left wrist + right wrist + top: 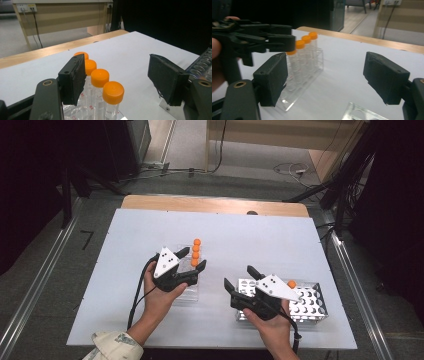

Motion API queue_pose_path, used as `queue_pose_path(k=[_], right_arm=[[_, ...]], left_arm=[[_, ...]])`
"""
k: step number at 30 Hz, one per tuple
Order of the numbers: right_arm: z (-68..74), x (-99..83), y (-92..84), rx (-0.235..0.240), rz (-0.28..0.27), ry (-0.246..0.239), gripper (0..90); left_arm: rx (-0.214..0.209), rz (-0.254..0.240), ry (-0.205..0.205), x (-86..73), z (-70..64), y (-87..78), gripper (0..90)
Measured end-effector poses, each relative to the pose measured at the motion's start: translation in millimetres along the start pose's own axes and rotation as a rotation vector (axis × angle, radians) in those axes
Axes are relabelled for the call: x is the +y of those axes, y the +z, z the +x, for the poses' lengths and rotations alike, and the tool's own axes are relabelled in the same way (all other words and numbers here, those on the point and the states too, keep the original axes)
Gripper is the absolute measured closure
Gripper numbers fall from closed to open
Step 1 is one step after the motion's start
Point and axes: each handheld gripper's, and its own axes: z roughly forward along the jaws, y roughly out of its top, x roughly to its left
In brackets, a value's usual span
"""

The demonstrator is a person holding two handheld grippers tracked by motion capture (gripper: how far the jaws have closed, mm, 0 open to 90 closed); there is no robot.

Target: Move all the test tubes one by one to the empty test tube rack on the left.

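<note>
1. Left gripper (196,261) stands open, empty, beside four orange-capped tubes (100,77) in the clear rack (190,292).
2. Right gripper (239,279) hangs open, empty, over the metal rack (312,302) on the tabletop (125,270).
3. Step: likely a tube just placed; next, fetch the remaining tube (291,284).

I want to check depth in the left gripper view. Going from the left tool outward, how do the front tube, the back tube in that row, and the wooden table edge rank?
1. Front tube, just ahead between the jaws.
2. Back tube, at the row's far end, by the left jaw.
3. Wooden table edge, beyond the white sheet.
</note>
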Motion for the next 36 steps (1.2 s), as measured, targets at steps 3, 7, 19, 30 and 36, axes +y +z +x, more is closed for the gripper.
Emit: queue_pose_path(k=[3, 7, 19, 30, 36], right_arm=[[-9.4, -2.2, -7.2, -0.043, -0.005, 0.002, 18.3], [-23.8, -4.1, -19.5, -0.09, -0.019, 0.012, 18.3], [-61.9, -17.8, -53.0, -0.247, -0.051, 0.049, 18.5], [-75.0, -41.2, -59.8, -0.322, -0.03, 0.1, 18.5], [-77.9, -51.8, -55.6, -0.343, 0.001, 0.115, 25.3]], left_arm=[[-0.002, -0.005, -0.01, 1.0, 1.5, -1.6, 29.2], [0.007, -0.005, -0.029, 0.8, 4.9, -2.3, 28.3], [0.032, -0.013, -0.053, 0.2, 11.1, -3.4, 28.1], [0.036, -0.025, -0.058, 0.9, 11.6, -4.4, 27.0], [0.036, -0.025, -0.058, 1.1, 12.1, -4.9, 27.0]])
